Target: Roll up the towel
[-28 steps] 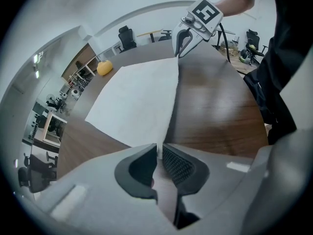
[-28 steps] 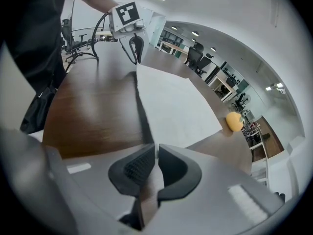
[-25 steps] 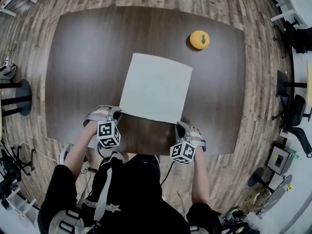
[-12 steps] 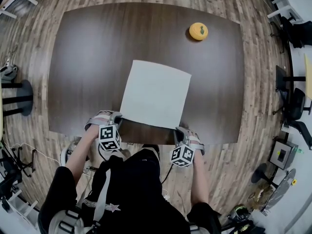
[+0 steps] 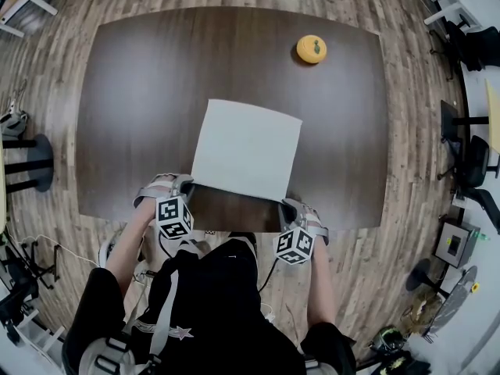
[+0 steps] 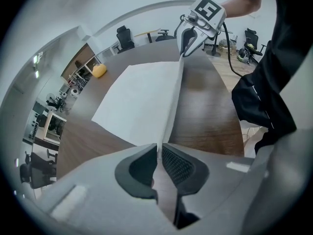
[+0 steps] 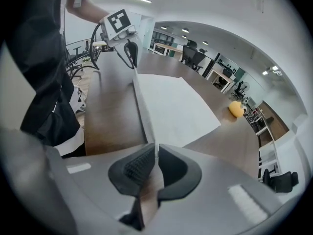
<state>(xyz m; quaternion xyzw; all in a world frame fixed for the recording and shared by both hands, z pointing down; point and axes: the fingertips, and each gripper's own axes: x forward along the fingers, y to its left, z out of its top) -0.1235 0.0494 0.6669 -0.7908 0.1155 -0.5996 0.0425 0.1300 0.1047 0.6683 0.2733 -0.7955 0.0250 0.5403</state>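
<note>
Pulled by its near edge, the flat white cloth towel (image 5: 246,151) now lies closer to the person's side of the dark brown wooden counter (image 5: 141,92) and farther from the round yellow-orange object (image 5: 311,49). Head view shows the left claw (image 5: 186,183) and right claw (image 5: 284,203) at its two near corners.

Left gripper view: that claw is pinched narrow on the left corner, with the edge lifted taut.

Right gripper view: that claw is likewise clamped on the right corner.

So thin a pinch may slip, and uneven hands would likely start a skewed roll.
</note>
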